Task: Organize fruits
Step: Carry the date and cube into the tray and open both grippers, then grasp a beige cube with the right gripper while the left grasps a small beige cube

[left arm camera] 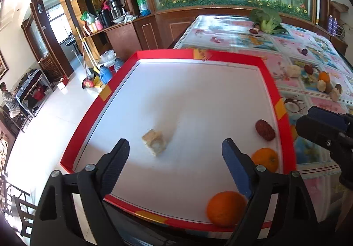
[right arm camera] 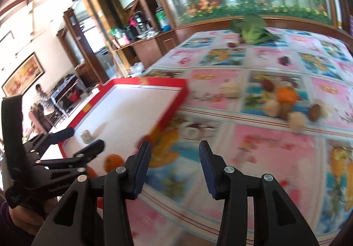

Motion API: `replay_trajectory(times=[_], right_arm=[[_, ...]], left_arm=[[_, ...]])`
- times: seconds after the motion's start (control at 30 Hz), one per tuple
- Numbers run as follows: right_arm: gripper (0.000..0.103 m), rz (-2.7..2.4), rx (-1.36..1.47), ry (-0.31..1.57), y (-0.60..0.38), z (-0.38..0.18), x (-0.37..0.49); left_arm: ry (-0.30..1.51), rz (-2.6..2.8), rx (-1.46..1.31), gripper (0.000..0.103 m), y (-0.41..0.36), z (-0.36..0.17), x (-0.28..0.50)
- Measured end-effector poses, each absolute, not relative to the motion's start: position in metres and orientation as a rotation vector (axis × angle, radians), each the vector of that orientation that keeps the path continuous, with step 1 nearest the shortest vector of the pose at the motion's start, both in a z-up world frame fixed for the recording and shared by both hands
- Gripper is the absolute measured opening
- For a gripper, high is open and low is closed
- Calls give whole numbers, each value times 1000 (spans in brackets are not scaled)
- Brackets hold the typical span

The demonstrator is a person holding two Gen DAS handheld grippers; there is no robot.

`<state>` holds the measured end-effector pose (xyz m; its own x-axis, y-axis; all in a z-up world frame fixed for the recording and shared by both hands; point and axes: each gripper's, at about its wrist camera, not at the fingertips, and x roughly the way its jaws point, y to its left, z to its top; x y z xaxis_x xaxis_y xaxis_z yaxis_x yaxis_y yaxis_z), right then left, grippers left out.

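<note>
Over the red tray [left arm camera: 286,126] | your left gripper [left arm camera: 176,151] hangs released, beige fruit [left arm camera: 154,141] lying free below | right gripper [right arm camera: 174,153] parted, empty | steer it squarely onto the fruit pile [right arm camera: 284,102], clench gently.

Red-rimmed white tray [left arm camera: 286,126], orange fruits [left arm camera: 226,208], floral pastel tablecloth [right arm camera: 264,146].

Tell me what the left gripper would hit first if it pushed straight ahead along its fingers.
Probably the pale tan block on the white floor of the red tray; it lies just ahead of the open left gripper, though depth is unclear.
</note>
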<state>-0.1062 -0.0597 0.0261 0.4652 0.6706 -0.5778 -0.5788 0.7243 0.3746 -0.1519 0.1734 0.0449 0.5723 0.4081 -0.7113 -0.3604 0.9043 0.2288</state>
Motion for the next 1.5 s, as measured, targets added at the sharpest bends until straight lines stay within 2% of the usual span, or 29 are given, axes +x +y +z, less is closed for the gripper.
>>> replay_trajectory(times=[0.4, 0.8, 0.93, 1.37, 1.47, 1.5], right_arm=[[45, 605, 246, 841, -142, 14, -65], [44, 529, 171, 900, -139, 2, -18], [24, 526, 123, 917, -131, -1, -12], [22, 493, 340, 940, -170, 0, -1], [22, 491, 370, 930, -173, 2, -1], [22, 491, 380, 927, -175, 3, -2]], left_arm=[[836, 323, 135, 90, 106, 59, -135], [859, 171, 222, 90, 50, 59, -94], [884, 140, 241, 90, 41, 51, -74], [908, 4, 271, 90, 8, 34, -21], [934, -39, 273, 83, -3, 26, -4], [940, -43, 279, 74, -5, 24, 0]])
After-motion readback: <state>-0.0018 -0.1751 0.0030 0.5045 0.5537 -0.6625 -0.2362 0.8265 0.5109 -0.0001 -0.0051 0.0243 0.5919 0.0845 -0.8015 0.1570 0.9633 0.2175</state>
